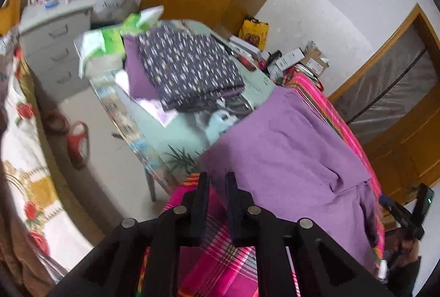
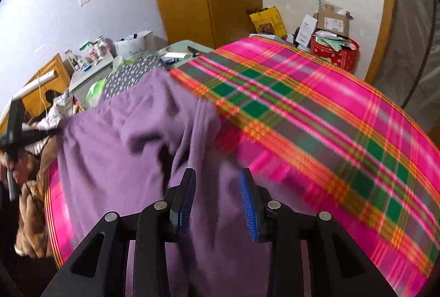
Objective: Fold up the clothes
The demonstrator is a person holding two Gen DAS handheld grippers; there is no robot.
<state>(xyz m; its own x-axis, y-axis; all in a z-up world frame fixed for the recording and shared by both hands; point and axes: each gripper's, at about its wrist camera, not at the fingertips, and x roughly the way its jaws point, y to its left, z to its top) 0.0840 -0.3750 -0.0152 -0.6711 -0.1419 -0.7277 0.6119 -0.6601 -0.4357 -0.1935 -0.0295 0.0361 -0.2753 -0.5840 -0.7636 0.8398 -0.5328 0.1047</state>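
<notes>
On pink-green-orange plaid blanket [image 2: 316,110] covering work surface: soft purple knit garment [image 2: 118,137] spread, rumpled, partly doubled over itself, one flap hanging off near edge. Right gripper [image 2: 217,200] low over garment's near portion, blue-padded fingers [image 2: 249,209] spread w/ purple cloth showing between; whether cloth actually touched, cannot tell (motion blur). Left gripper [image 1: 217,203] at blanket's near corner beside garment [image 1: 288,146], black fingers [image 1: 202,200] slightly apart, narrow gap, nothing pinched. Step judged: mid-fold on purple garment, or regrasp between folds; not flat, not yet a neat packet. Next move calls for firm pinch on one cloth edge only, no blanket caught w/ it, then carry-over w/ edges matched and wrinkles smoothed. Surroundings: stack of folded cloth, dark patterned piece on top [image 1: 187,69], on pale-green glass-topped table [image 1: 181,132] just beyond, likely destination for done items. Green-white packets [image 1: 107,41], grey drawer unit [image 1: 55,33] w/ bottles, boxes and red tin [image 2: 334,52] at far end. Hazards: hanging flap may drag garment off edge; limp knit prone to bunching; clutter on table crowds stack.
</notes>
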